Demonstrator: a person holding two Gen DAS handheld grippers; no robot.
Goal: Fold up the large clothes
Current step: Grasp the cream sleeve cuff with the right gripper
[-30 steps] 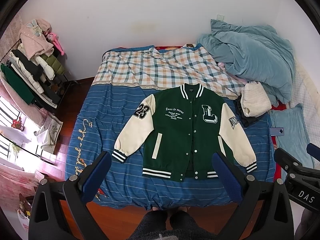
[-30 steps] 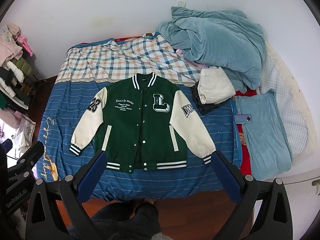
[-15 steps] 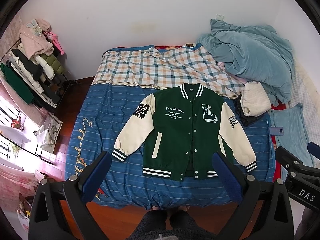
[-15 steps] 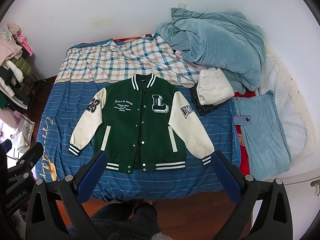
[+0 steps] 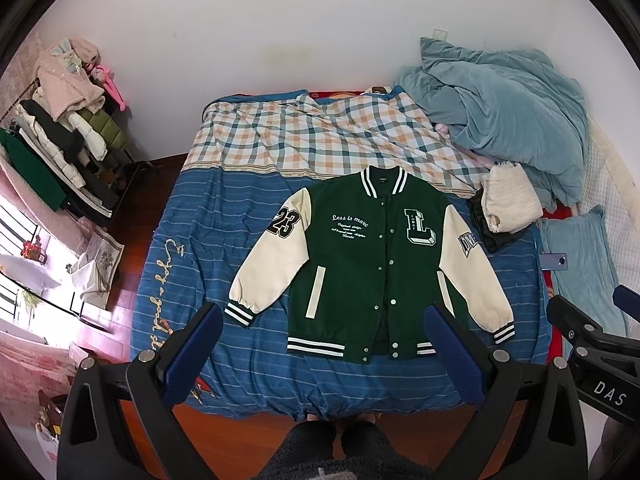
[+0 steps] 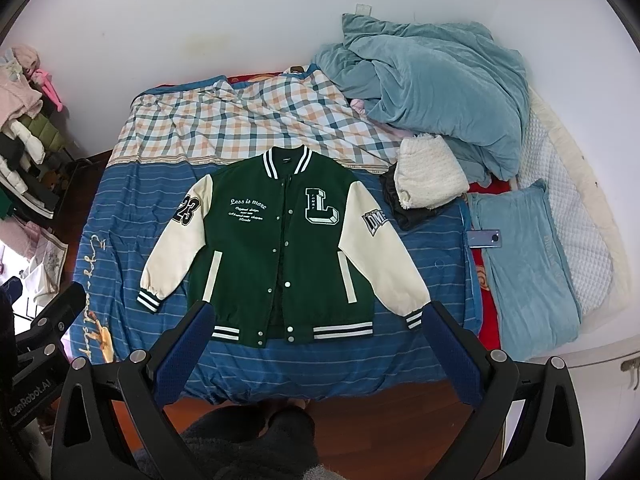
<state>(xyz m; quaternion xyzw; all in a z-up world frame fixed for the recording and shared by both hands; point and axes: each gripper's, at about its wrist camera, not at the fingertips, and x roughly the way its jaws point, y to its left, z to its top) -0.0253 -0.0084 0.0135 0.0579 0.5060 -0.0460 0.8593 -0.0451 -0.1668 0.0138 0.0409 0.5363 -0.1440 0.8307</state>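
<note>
A green varsity jacket (image 5: 360,264) with cream sleeves lies flat, front up and buttoned, on the blue striped bedspread (image 5: 192,248); its collar points to the wall. It also shows in the right wrist view (image 6: 276,256). My left gripper (image 5: 320,352) is open and empty, held high above the bed's near edge. My right gripper (image 6: 316,348) is open and empty, also high above the near edge. Each gripper's body shows at the side of the other's view.
A plaid sheet (image 5: 320,136) covers the bed's far half. A teal duvet (image 5: 504,108), a cream knit (image 5: 508,200), a light blue pillow (image 6: 524,264) and a phone (image 6: 484,238) lie at the right. A clothes rack (image 5: 56,132) stands at the left.
Both views have shifted very slightly; the jacket and both open grippers stay as they were.
</note>
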